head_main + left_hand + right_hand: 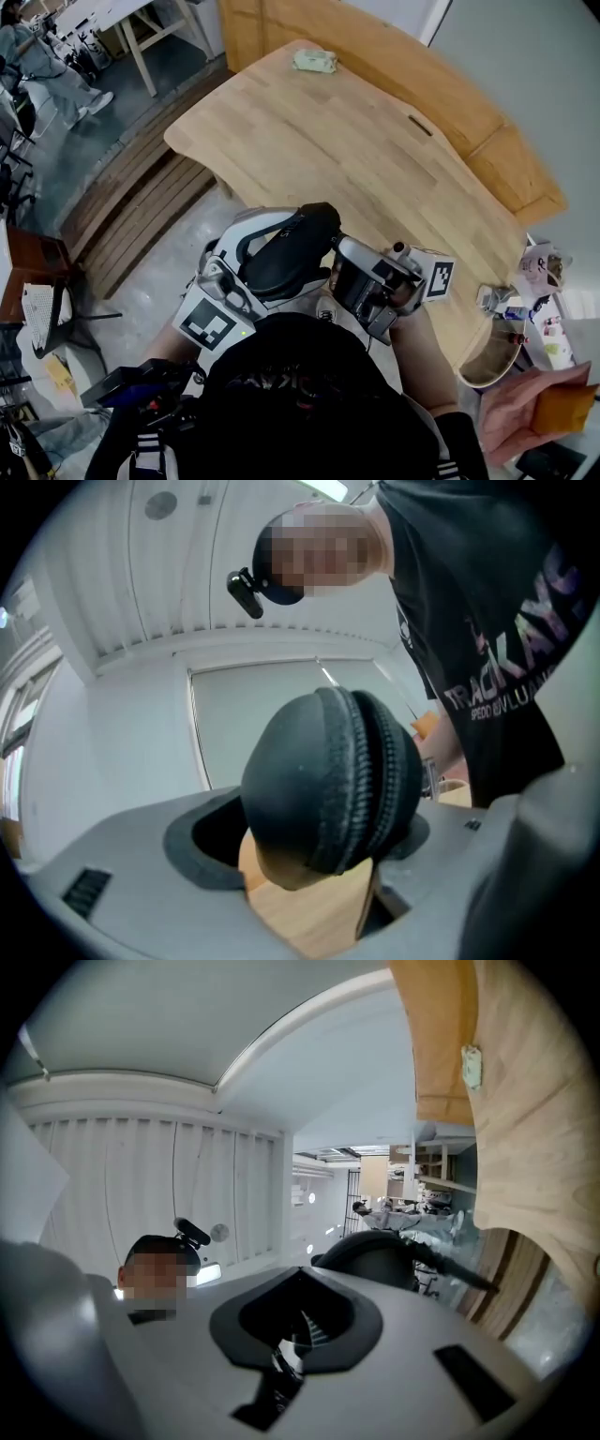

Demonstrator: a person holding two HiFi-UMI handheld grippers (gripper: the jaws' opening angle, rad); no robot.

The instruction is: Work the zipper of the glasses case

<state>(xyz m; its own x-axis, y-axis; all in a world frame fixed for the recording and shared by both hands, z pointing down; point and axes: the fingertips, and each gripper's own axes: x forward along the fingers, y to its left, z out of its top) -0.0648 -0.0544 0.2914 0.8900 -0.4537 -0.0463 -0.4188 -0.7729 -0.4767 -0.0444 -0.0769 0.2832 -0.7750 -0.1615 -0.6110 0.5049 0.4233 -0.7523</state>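
Left gripper jaws clamped wide across the black glasses case, held in the air just off the wooden table's near edge; right gripper jaws fully together at the case's right end, anything pinched unclear.

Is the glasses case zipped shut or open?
Shut, where visible: the glasses case shows its zipper meshed around the end in view.

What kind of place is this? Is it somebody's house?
Probably a workshop or lab, not a home. There's a big wooden worktable, a plain white trestle table on a bare floor behind it, and another person sitting among equipment in the back.
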